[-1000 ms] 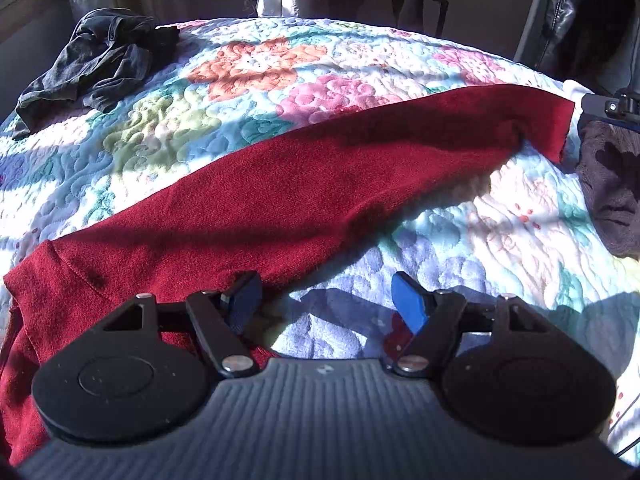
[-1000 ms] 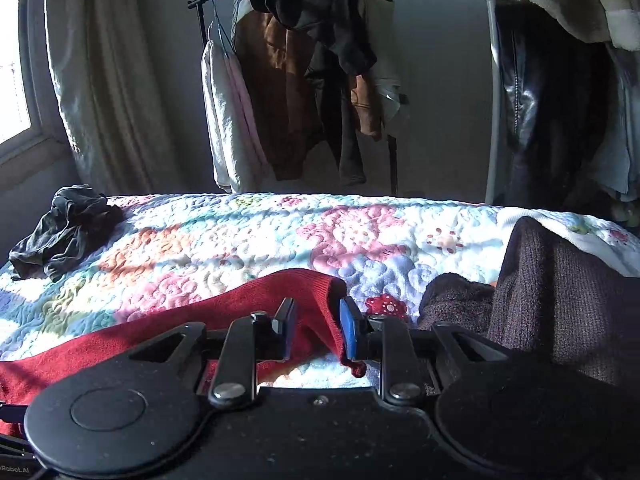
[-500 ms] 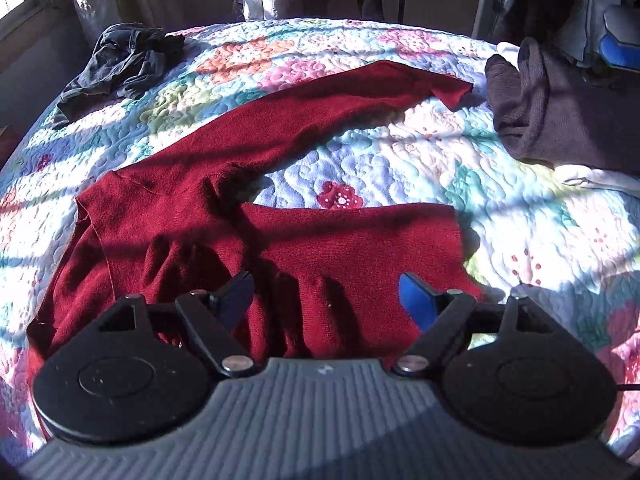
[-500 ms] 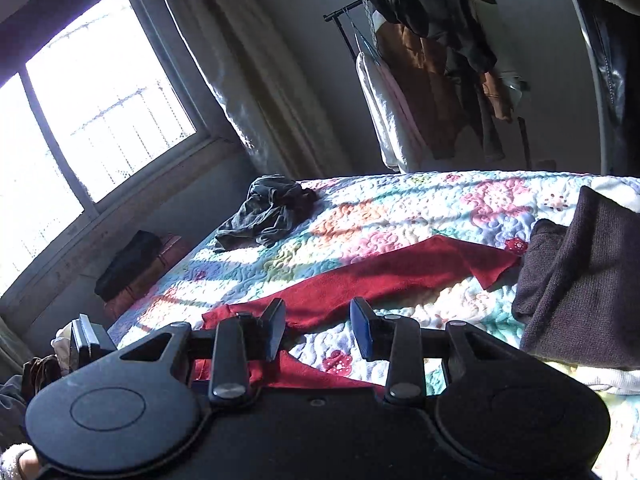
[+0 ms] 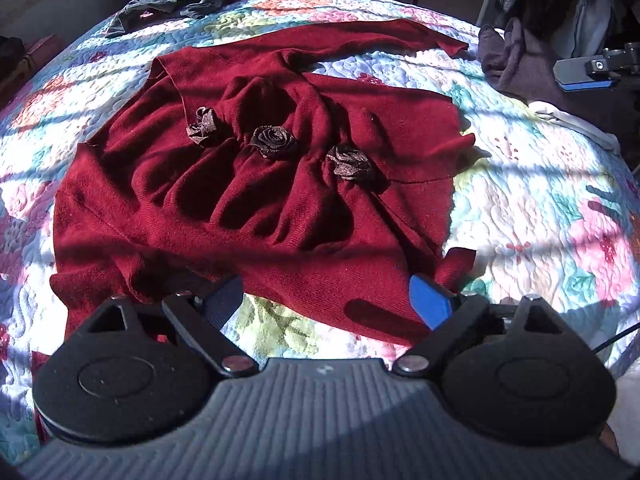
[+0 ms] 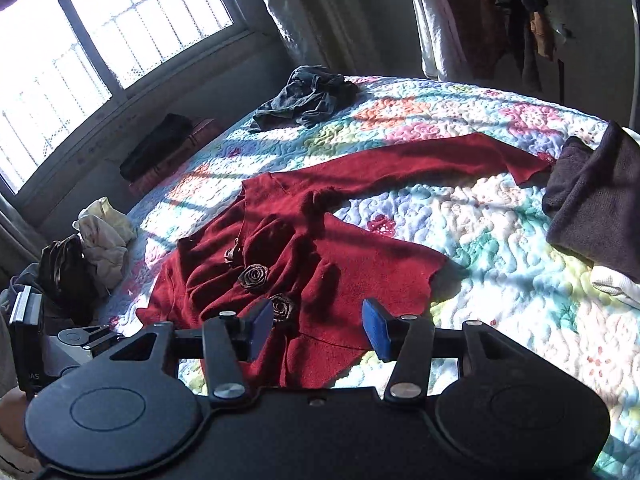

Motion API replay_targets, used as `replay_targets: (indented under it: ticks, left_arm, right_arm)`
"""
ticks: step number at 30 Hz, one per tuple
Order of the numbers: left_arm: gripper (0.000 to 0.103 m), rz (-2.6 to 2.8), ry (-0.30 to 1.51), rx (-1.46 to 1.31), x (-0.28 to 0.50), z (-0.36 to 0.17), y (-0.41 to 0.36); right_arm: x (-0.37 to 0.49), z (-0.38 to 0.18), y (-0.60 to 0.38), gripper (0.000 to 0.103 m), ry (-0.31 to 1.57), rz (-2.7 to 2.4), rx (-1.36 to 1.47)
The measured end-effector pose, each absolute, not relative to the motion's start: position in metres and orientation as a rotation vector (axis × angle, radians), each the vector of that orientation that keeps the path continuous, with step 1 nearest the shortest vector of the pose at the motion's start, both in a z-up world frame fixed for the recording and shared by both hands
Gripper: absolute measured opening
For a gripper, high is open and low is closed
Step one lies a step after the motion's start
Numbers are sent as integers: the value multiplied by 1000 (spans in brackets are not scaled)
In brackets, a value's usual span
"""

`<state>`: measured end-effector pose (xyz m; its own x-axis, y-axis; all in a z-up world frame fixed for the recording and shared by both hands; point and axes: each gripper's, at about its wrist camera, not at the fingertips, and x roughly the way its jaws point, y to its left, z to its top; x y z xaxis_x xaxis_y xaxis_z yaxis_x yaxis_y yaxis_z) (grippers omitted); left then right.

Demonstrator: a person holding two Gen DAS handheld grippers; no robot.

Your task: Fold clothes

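Item one: my left gripper (image 5: 326,300), jaws opening, nothing between them, poised over the near hem of the dark red knit sweater (image 5: 256,184).

Item two: my right gripper (image 6: 316,326), jaws opening, likewise empty.

Item three: the sweater, spread rumpled on the floral quilted bedspread (image 6: 500,248), three brown fabric rosettes (image 5: 274,141) across its front, one sleeve stretched toward the dark brown knit garment (image 6: 596,196).

Item four: crumpled grey garment (image 6: 308,96) at the bedspread's far edge, well apart from the sweater.
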<state>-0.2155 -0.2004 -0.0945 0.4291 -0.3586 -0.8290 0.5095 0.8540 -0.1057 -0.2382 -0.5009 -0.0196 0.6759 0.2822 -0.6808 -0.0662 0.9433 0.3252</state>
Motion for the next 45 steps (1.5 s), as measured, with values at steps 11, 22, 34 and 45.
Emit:
replay_targets:
  ticks: [11,22,34,45]
  left_arm:
    - [90,-576,1057,152,-197,-144,-232]
    - [63,-537,1081,188,-187,-165,-255]
    - [52,-636,1141,195,-194,-152,-276]
    - [83,-563,1128,222,-196,-162,-247]
  right_arm:
    - [-147,-117,-525,55,871,16,279]
    - [-114,-185,-517,14,759,-71,223]
    - [-111,-159,-558,2,629,-263,158]
    - [-151,-155,-596,16,605,-303,375]
